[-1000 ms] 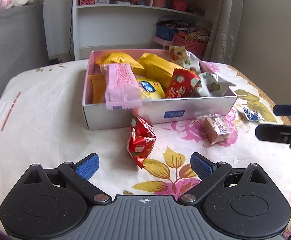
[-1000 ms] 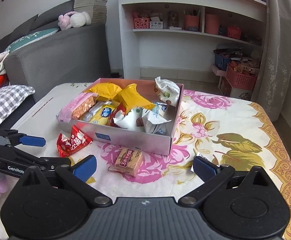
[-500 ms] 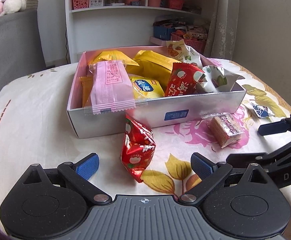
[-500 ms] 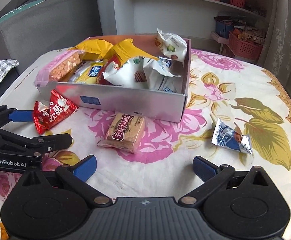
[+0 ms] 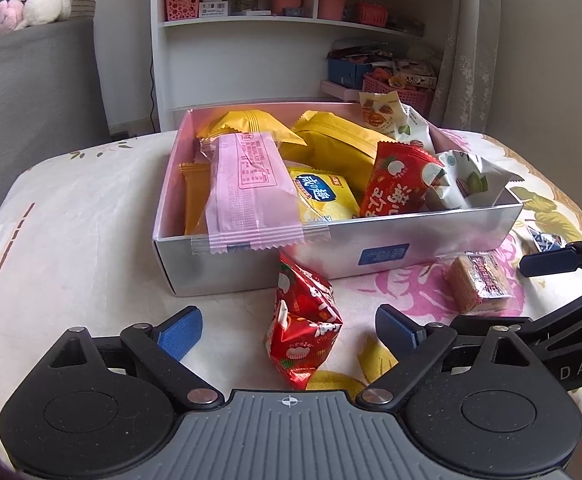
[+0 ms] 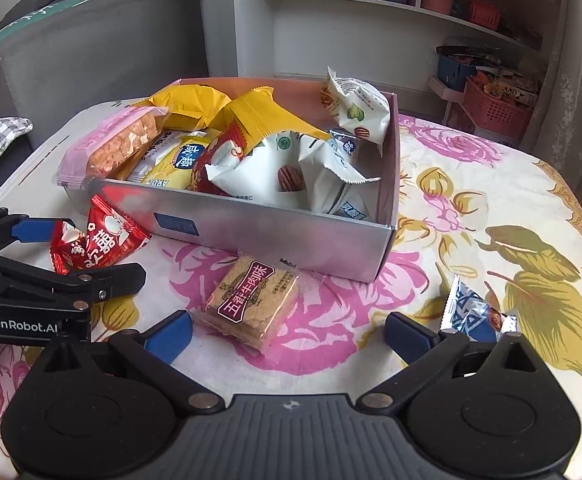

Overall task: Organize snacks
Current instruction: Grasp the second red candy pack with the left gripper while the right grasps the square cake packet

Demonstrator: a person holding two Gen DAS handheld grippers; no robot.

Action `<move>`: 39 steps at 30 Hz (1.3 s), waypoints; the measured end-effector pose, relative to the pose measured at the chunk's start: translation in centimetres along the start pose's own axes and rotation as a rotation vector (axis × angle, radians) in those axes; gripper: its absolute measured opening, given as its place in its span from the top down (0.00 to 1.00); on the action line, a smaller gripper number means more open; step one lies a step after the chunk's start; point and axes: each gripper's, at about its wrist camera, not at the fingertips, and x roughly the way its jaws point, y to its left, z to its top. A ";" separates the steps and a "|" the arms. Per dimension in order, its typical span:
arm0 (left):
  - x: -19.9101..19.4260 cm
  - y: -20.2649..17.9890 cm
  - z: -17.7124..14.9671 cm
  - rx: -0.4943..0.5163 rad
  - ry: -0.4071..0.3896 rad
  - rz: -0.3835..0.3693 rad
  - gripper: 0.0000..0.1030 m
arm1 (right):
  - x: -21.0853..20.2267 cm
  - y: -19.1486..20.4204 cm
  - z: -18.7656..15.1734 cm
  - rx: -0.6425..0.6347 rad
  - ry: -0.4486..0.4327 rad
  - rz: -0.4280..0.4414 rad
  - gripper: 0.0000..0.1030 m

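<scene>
We see the left gripper [image 5: 289, 330] open, jaws just been closing around the red pack [image 5: 303, 328] (untouched), long axis pointing away toward the box [image 5: 411, 236]. Right gripper [image 6: 289, 334] open, biscuit [image 6: 251, 300] just ahead, blue pack [image 6: 471, 314] beside its right finger.

My left gripper [image 5: 289, 330] and my right gripper [image 6: 287, 332] are black, with blue pads [image 5: 181, 330], silver screws and white lettering.

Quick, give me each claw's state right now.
Left claw: open, jaws just been closing around the red snack packet, pads not touching it yet.
Right claw: open, holding nothing, biscuit pack between its jaws.
</scene>
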 end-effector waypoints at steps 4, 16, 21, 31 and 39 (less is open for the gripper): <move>-0.3 0.3 0.2 -0.021 -0.004 -0.012 0.17 | 0.0 0.3 0.2 -0.003 0.000 0.008 0.12; -1.1 0.2 1.2 -0.073 0.008 -0.045 0.46 | 0.0 1.5 0.8 -0.045 -0.011 0.026 0.36; -1.7 0.2 1.7 -0.099 0.011 -0.058 0.58 | -0.4 1.7 1.0 -0.053 -0.010 0.050 0.53; -2.3 0.2 2.0 -0.141 0.058 -0.071 0.74 | -0.8 1.3 1.3 -0.035 0.018 0.059 0.72; -3.3 0.6 2.5 -0.200 0.080 -0.117 0.89 | -1.6 0.4 1.8 0.052 0.052 0.098 0.72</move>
